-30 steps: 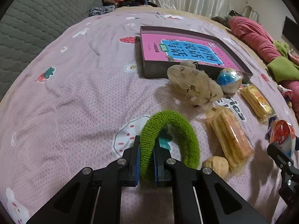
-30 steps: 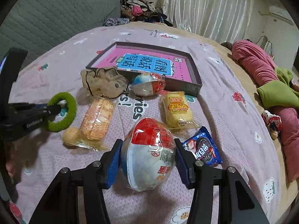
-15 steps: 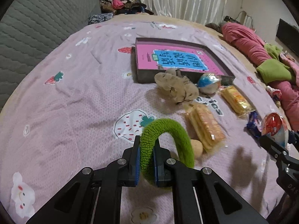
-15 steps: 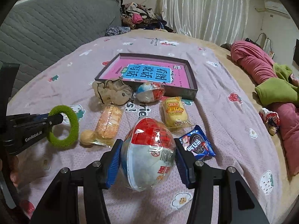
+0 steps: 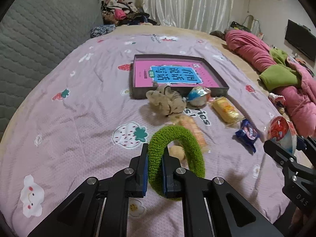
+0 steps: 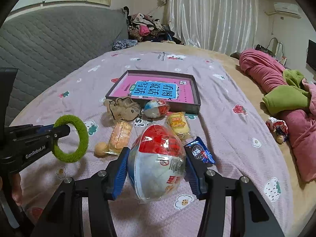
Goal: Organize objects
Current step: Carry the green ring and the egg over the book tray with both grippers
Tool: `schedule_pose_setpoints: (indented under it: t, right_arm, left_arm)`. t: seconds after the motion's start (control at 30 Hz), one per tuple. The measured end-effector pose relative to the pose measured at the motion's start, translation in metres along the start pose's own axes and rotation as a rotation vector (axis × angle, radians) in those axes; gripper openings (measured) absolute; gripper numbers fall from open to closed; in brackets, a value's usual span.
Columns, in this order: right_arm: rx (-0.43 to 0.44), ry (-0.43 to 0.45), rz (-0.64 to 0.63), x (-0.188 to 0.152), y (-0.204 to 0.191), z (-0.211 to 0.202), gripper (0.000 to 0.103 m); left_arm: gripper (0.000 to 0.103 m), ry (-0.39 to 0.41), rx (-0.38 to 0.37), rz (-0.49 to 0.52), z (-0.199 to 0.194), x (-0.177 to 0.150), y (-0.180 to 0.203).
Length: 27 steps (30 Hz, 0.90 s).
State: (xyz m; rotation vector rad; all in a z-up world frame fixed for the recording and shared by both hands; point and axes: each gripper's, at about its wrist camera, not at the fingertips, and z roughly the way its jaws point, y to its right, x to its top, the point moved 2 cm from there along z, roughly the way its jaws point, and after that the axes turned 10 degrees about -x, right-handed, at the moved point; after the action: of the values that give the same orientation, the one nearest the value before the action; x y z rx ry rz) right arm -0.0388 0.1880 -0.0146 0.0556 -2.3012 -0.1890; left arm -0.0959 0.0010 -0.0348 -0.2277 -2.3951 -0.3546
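My left gripper (image 5: 155,158) is shut on a green fuzzy ring (image 5: 187,144) and holds it above the bed; the ring also shows in the right wrist view (image 6: 79,136). My right gripper (image 6: 156,162) is shut on a red-and-white wrapped egg toy (image 6: 158,158), seen at the right in the left wrist view (image 5: 280,134). On the purple bedspread (image 5: 79,108) lie a shallow dark box (image 5: 223,85) with a pink book in it, a beige scrunchie (image 5: 167,100), a second wrapped egg (image 5: 197,96), a yellow snack pack (image 5: 225,108), an orange cracker pack (image 6: 120,134), a blue cookie pack (image 5: 246,134) and a small tan ball (image 6: 100,148).
A grey quilted headboard (image 5: 39,39) runs along the left. Pink and green bedding (image 5: 280,75) is heaped on the right side. Clothes (image 5: 122,15) are piled at the far end before a white curtain (image 5: 187,4).
Both grippers have risen and pulled back from the bed with their objects held. The box and snacks now look farther away.
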Motion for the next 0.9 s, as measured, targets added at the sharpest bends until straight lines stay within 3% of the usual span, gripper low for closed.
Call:
schedule_pose_setpoints:
  t: [0.27,0.57,0.9]
  right_arm:
    - [0.008,0.025,0.019,0.008,0.010,-0.011,0.053]
    - [0.017,0.057,0.011,0.033,0.019,-0.015,0.053]
    - [0.038,0.068,-0.011,0.063,0.028,0.002,0.053]
  left_arm:
    - [0.011,0.023,0.000,0.010,-0.022,0.008,0.015]
    - [0.011,0.065,-0.004,0.043,-0.035,0.041,0.034]
    - [0.011,0.075,-0.001,0.057,-0.017,0.081,0.041]
